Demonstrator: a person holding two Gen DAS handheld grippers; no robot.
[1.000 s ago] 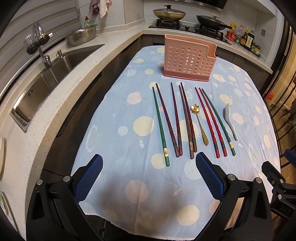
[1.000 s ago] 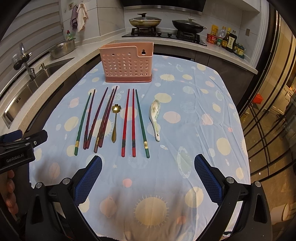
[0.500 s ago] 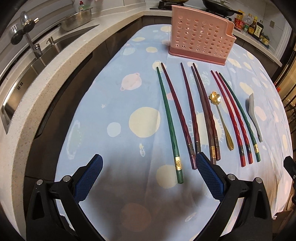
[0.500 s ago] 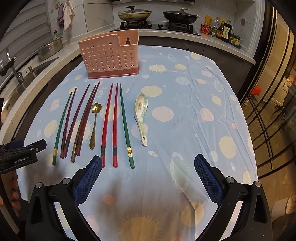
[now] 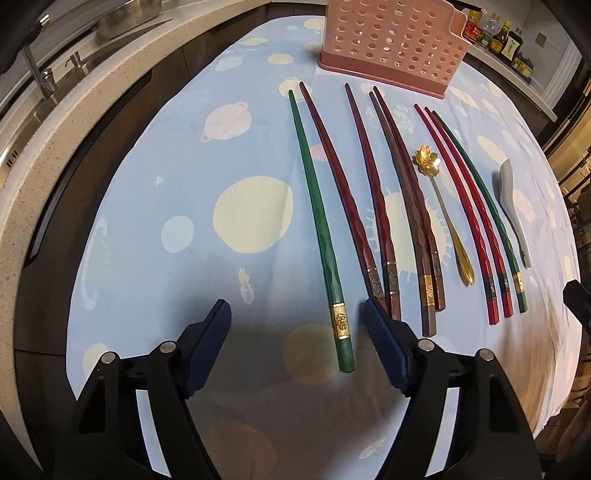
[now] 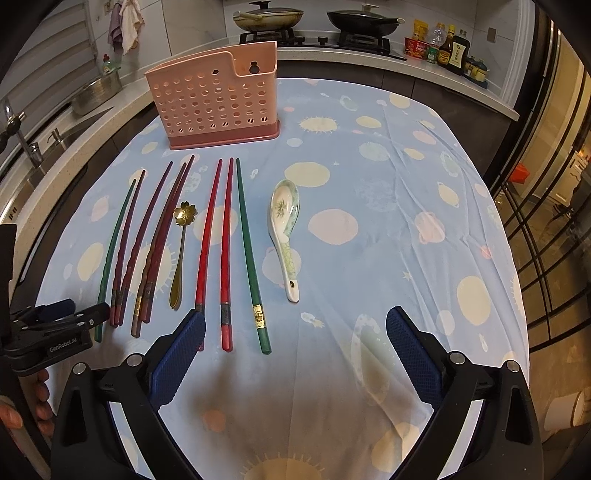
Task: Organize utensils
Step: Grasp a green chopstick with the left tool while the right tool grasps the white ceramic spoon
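Observation:
Several chopsticks lie side by side on the blue cloth in front of a pink perforated holder (image 5: 391, 44) (image 6: 218, 107). My left gripper (image 5: 295, 314) hovers low over the near end of the leftmost green chopstick (image 5: 317, 221). Its jaws are closing, that end lies between them, and the pads do not touch it. A gold flower spoon (image 5: 443, 214) (image 6: 181, 251) lies among the chopsticks. The white ceramic spoon (image 6: 284, 229) rests to their right. My right gripper (image 6: 295, 321) stands open above the near ends of two red chopsticks (image 6: 225, 258) and a green one (image 6: 249, 258).
A stone counter with a sink (image 5: 40, 96) runs along the left. A stove with two pans (image 6: 362, 18) and sauce bottles (image 6: 447, 44) are at the back. The cloth's near edge hangs below both grippers. A hand (image 6: 22, 406) holds the left gripper's body.
The left gripper has come down and forward to the green chopstick's near end, and its jaws have narrowed. The right gripper has sunk closer to the red and green chopsticks.

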